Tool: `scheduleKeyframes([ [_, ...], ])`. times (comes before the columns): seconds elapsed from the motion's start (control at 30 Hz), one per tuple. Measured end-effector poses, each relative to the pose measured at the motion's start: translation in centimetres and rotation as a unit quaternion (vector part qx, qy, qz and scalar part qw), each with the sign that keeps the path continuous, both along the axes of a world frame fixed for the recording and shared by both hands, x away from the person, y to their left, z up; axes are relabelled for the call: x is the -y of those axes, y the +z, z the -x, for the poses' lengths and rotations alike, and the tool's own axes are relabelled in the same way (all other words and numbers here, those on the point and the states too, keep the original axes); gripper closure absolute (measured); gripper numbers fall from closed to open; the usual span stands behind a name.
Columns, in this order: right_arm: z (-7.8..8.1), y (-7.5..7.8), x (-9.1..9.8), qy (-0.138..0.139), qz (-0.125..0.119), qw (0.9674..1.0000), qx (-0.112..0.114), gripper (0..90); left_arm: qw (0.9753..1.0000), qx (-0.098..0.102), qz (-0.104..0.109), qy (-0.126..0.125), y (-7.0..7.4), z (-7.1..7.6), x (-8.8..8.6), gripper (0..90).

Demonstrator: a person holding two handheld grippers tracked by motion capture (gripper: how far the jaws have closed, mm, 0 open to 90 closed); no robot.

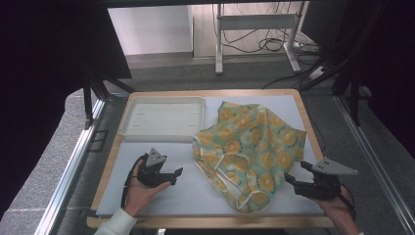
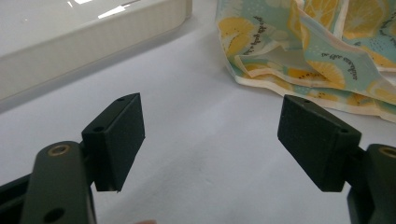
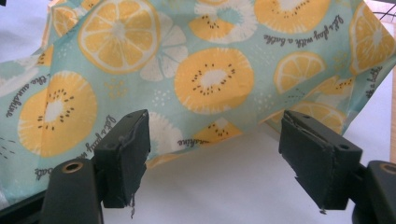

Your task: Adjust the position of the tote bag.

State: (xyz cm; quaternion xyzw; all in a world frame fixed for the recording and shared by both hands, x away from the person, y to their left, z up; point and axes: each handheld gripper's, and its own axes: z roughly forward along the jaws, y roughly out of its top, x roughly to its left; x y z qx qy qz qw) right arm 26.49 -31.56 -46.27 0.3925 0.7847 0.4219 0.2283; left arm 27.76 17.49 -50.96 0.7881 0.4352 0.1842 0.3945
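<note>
At the left of the high view we see our left claw (image 1: 172, 176) low over the white mat (image 1: 195, 196) that covers the wooden counter (image 1: 110, 155), its jaws spread wide with nothing between them. Just beyond it, toward the far edge, sits a shallow white tray (image 1: 128, 117), well apart from the claw. In the left gripper view the two black pads (image 2: 119, 140) stand far apart over bare mat, the tray's pale wall at upper left and the crumpled hem of the fruit-print cloth (image 2: 317, 51) at upper right, near but not touching. The cloth (image 1: 249, 147), teal with orange and lemon slices, lies rumpled across the middle and right of the mat, just beside the tray's right corner. At the right, our right claw (image 1: 291, 180) is near the cloth's lower right edge, jaws wide and holding nothing; in the right gripper view the cloth (image 3: 187, 60) lies just ahead of the pads (image 3: 128, 154).
</note>
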Motion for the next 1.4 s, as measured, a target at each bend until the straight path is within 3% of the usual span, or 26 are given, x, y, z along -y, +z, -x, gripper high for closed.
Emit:
scheduleKeyframes([
  [0.23, 0.0, -0.6, -0.3, 0.007, 0.009, 0.9999, -0.009, 25.3, 0.9999, 0.009, 0.008, 0.004, 0.0, 0.1, -0.4, 24.2],
  [0.4, 0.0, -0.7, -0.3, 0.005, 0.008, 0.9999, -0.011, 25.3, 0.9998, 0.012, 0.001, -0.015, -0.3, 0.1, 0.1, 24.7],
  [0.77, -0.1, -1.1, -0.5, 0.007, 0.014, 0.9997, -0.018, 25.1, 0.9997, -0.016, -0.001, -0.016, 0.1, -0.2, -0.1, 26.8],
  [1.0, 0.3, -1.3, -0.3, 0.006, 0.016, 0.9996, -0.022, 24.9, 0.9996, -0.020, -0.005, -0.021, 0.0, -0.6, 0.2, 27.0],
  [1.2, 0.2, -1.6, -0.3, 0.005, 0.018, 0.9995, -0.024, 24.8, 0.9995, -0.011, -0.002, -0.028, 0.2, -0.3, 0.2, 24.5],
  [1.4, 0.3, -1.6, -0.4, 0.008, 0.018, 0.9995, -0.026, 24.8, 0.9989, -0.015, 0.001, -0.045, 0.7, -0.5, 0.2, 18.1],
])
